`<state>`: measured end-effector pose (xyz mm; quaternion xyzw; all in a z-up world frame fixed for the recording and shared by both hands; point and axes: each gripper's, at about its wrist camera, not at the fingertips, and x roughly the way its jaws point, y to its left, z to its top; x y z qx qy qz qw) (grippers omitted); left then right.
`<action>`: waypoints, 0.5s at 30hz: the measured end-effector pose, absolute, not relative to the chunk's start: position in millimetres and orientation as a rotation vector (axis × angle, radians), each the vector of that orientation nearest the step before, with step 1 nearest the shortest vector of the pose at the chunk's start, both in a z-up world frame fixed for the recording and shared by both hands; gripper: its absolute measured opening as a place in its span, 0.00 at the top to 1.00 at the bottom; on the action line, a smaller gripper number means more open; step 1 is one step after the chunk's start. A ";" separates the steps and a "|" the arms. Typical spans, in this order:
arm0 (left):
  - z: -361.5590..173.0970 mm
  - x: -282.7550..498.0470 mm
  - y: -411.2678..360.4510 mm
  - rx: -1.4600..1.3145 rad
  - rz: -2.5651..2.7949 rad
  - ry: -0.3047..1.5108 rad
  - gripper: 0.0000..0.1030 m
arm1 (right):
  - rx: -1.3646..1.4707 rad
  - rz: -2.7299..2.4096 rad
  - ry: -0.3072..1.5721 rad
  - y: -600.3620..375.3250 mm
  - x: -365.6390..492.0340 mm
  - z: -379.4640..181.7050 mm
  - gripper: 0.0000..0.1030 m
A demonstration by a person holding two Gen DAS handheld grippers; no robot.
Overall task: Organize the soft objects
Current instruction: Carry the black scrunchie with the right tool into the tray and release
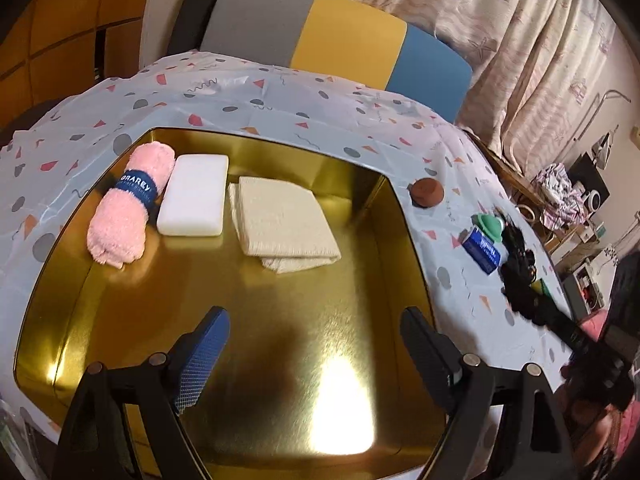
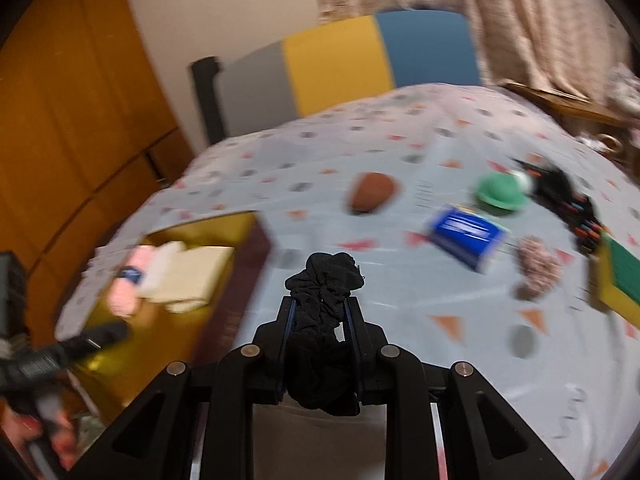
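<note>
A gold tray (image 1: 360, 168) holds a pink rolled towel (image 1: 128, 204), a white sponge block (image 1: 194, 194) and a folded cream cloth (image 1: 280, 222). My left gripper (image 1: 316, 336) is open and empty above the tray's near half. My right gripper (image 2: 322, 308) is shut on a bunched black cloth (image 2: 324, 276), held above the patterned tablecloth (image 2: 400, 300) right of the tray (image 2: 168, 344). In the left wrist view the right gripper (image 1: 524, 304) shows with the black cloth (image 1: 516, 276) at the right.
On the tablecloth lie a brown pad (image 2: 370, 192), a blue box (image 2: 466, 236), a green round thing (image 2: 502, 192), a pinkish fluffy piece (image 2: 536, 268), a green-yellow sponge (image 2: 620, 280) and a dark bundle (image 2: 568, 196). A striped chair (image 1: 336, 36) stands behind the table.
</note>
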<state>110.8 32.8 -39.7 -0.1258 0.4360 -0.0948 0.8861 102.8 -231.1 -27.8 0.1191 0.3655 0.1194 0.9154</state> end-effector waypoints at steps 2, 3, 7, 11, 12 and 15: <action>-40.3 105.8 34.6 -0.259 -0.192 0.904 0.15 | 0.239 0.299 0.756 -206.8 109.7 -21.5 0.77; -39.8 104.8 36.0 -0.265 -0.190 0.902 0.15 | 0.228 0.329 0.759 -192.7 114.9 -18.5 0.77; -35.0 101.6 45.4 -0.290 -0.170 0.875 0.15 | 0.148 0.379 0.790 -151.1 133.7 -15.8 0.77; -34.3 101.0 57.7 -0.317 -0.135 0.869 0.15 | 0.109 0.399 0.829 -123.7 162.0 -21.2 0.77; -34.7 101.1 60.9 -0.324 -0.126 0.870 0.15 | 0.100 0.400 0.840 -116.2 170.6 -23.8 0.77; -36.7 101.5 69.3 -0.347 -0.107 0.877 0.15 | 0.067 0.392 0.856 -101.7 190.1 -29.0 0.76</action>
